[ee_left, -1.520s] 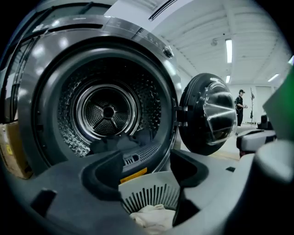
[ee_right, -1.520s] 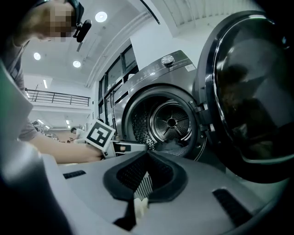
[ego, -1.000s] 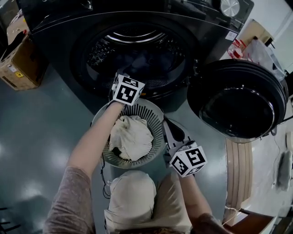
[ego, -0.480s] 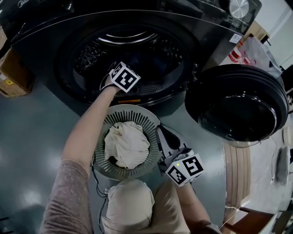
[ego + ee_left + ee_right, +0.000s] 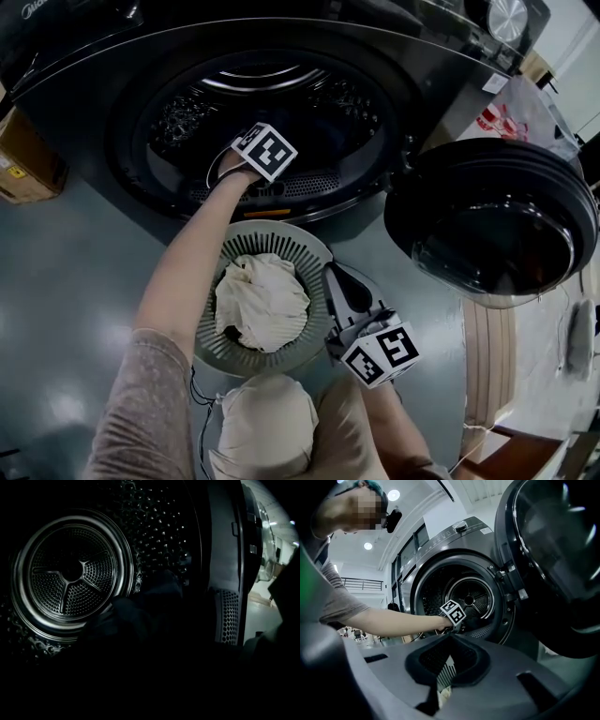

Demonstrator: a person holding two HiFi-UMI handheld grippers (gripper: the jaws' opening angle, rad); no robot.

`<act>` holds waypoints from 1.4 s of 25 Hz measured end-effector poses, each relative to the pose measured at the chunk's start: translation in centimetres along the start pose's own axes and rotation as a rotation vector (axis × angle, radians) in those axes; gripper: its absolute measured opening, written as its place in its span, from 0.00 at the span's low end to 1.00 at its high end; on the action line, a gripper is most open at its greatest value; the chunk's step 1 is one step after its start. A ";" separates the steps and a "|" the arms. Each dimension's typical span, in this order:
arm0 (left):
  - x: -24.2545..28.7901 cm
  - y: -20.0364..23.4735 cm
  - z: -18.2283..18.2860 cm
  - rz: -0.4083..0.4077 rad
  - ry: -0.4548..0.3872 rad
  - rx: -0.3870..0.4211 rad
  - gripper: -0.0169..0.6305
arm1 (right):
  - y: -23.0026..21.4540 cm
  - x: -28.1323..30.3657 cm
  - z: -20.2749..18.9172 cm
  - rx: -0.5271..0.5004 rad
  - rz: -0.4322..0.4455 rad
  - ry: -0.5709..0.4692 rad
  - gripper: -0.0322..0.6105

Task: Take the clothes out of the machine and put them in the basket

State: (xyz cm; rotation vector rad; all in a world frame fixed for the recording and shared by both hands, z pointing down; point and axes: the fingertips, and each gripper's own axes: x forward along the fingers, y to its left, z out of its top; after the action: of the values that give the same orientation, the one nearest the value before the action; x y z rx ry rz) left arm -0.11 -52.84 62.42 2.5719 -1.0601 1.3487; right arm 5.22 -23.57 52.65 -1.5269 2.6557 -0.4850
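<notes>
The left gripper (image 5: 262, 173) has left the far rim of the basket (image 5: 314, 258), where it hovered a second ago, and has gone farther away and down into the mouth of the front-loading machine's drum (image 5: 178, 122). Its marker cube now sits just inside the lower edge of the opening, with the forearm stretched over the basket's left side. Its jaws have just been closing; its own view is too dark to show whether the dark garment (image 5: 140, 616) ahead lies between them

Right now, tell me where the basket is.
In the head view, the basket sits on the floor at centre, just below the drum opening and left of the open door.
</notes>
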 end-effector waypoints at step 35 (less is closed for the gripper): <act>-24.8 -18.4 -2.8 -0.001 -0.346 -0.265 0.09 | 3.7 -10.2 3.1 -0.096 0.121 -0.019 0.05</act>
State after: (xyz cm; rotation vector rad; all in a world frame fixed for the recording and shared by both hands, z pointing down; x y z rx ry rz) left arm -0.80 -24.23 50.44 2.6509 -1.1872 0.7132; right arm 8.00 -13.91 47.44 -1.3753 2.7732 -0.3387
